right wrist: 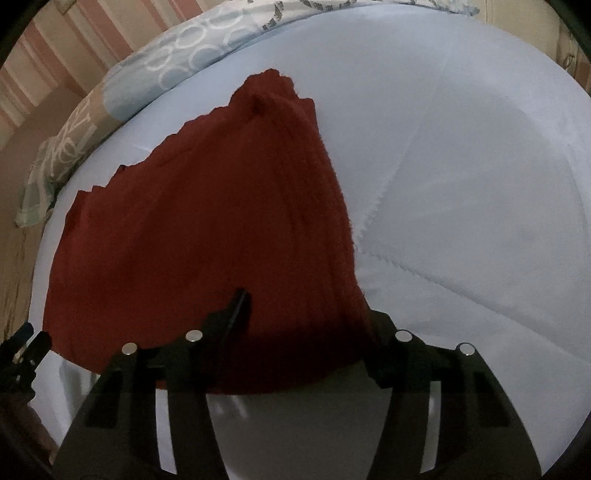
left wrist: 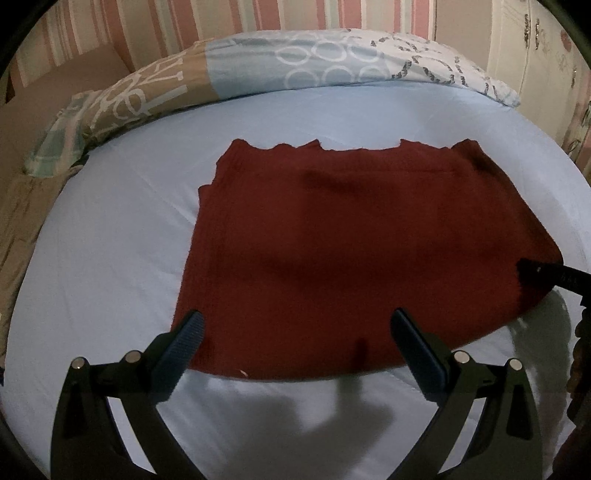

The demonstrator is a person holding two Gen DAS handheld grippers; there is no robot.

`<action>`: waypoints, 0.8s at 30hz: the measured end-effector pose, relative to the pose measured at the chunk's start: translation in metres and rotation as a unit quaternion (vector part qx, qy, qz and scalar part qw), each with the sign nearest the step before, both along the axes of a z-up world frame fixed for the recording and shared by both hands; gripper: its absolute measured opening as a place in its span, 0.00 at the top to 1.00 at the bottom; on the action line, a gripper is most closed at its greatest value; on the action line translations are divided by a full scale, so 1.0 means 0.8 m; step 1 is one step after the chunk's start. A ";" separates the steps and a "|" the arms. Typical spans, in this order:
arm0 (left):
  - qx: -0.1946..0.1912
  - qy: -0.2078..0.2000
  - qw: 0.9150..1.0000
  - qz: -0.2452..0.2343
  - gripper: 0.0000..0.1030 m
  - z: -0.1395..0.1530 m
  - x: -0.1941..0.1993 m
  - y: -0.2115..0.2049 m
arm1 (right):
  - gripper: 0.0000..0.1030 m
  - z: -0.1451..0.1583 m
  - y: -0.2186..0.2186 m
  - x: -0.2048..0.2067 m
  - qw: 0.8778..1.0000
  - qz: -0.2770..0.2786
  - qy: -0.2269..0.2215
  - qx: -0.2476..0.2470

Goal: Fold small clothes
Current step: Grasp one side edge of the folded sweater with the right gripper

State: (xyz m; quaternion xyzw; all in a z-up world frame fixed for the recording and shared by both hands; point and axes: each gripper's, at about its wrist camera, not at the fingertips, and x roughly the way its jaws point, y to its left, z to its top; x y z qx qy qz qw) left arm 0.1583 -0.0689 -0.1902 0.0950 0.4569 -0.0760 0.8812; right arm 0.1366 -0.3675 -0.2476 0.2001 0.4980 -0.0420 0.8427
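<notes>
A dark red knit garment (left wrist: pixel 351 236) lies flat on the light blue bed sheet (left wrist: pixel 122 236), folded into a rough rectangle. My left gripper (left wrist: pixel 297 328) is open, its fingers spread wide just above the garment's near edge, touching nothing. In the right wrist view the garment (right wrist: pixel 207 236) fills the left half. My right gripper (right wrist: pixel 306 310) is open around the garment's near right corner: the left finger (right wrist: pixel 236 310) rests on top of the cloth, while the cloth hides the right one. The right gripper's tip (left wrist: pixel 535 273) shows in the left wrist view at the garment's right edge.
A rolled patterned duvet (left wrist: pixel 295 62) lies along the far side of the bed. A striped wall (left wrist: pixel 184 26) stands behind it. A white cabinet (left wrist: pixel 535 55) stands at the far right. Bare sheet (right wrist: pixel 461 184) lies to the right of the garment.
</notes>
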 end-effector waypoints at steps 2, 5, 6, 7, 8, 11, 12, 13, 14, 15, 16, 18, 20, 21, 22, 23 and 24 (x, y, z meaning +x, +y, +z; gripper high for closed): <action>-0.003 0.001 1.000 0.003 0.02 -0.001 0.002 0.002 | 0.34 -0.003 0.002 0.005 1.000 0.004 0.006 0.006; -0.008 0.004 1.000 0.005 0.02 0.000 0.003 0.003 | 0.31 -0.002 0.009 0.013 1.000 0.011 0.005 -0.007; -0.008 0.004 1.000 0.005 0.02 0.000 0.003 0.003 | 0.36 -0.003 0.008 0.014 1.000 0.009 0.003 -0.003; -0.007 0.003 1.000 0.004 0.02 0.000 0.003 0.002 | 0.41 -0.004 0.006 0.015 1.000 0.008 0.001 0.002; -0.003 0.000 1.000 0.003 0.02 0.001 0.002 0.001 | 0.56 -0.004 0.004 0.015 1.000 0.012 -0.004 0.015; 0.007 -0.002 1.000 0.001 0.02 -0.002 0.002 -0.001 | 0.65 -0.001 0.007 0.014 0.999 0.021 -0.010 0.024; 0.008 -0.002 1.000 0.002 0.02 -0.002 0.002 -0.001 | 0.67 0.001 0.010 0.013 0.999 0.024 -0.015 0.016; 0.007 -0.002 1.000 0.006 0.02 -0.003 0.002 0.001 | 0.67 0.003 0.013 0.011 0.999 0.026 -0.021 0.008; 0.004 -0.002 1.000 0.008 0.02 -0.002 0.002 0.002 | 0.68 0.004 0.015 0.010 0.999 0.027 -0.025 0.004; 0.001 -0.002 1.000 0.010 0.02 -0.002 0.002 0.003 | 0.68 0.007 0.018 0.007 0.999 0.028 -0.033 -0.007; -0.001 -0.002 1.000 0.012 0.02 -0.001 0.001 0.004 | 0.68 0.009 0.021 0.006 0.999 0.030 -0.039 -0.014; 0.000 -0.001 1.000 0.012 0.02 -0.002 0.001 0.004 | 0.69 0.017 0.028 0.002 0.997 0.033 -0.056 -0.037; 0.005 0.001 1.000 0.013 0.02 -0.003 0.002 0.003 | 0.69 0.023 0.034 0.001 0.996 0.034 -0.067 -0.050; 0.005 0.002 1.000 0.014 0.02 -0.004 0.003 0.003 | 0.69 0.025 0.035 0.001 0.996 0.035 -0.070 -0.053; 0.002 0.003 1.000 0.017 0.02 -0.006 0.004 0.002 | 0.69 0.026 0.036 0.003 0.995 0.037 -0.069 -0.055; -0.002 0.007 1.000 0.020 0.02 -0.008 0.008 0.001 | 0.69 0.027 0.038 0.005 0.995 0.040 -0.069 -0.059; -0.005 0.010 1.000 0.025 0.02 -0.011 0.012 -0.002 | 0.69 0.027 0.039 0.007 0.995 0.042 -0.068 -0.062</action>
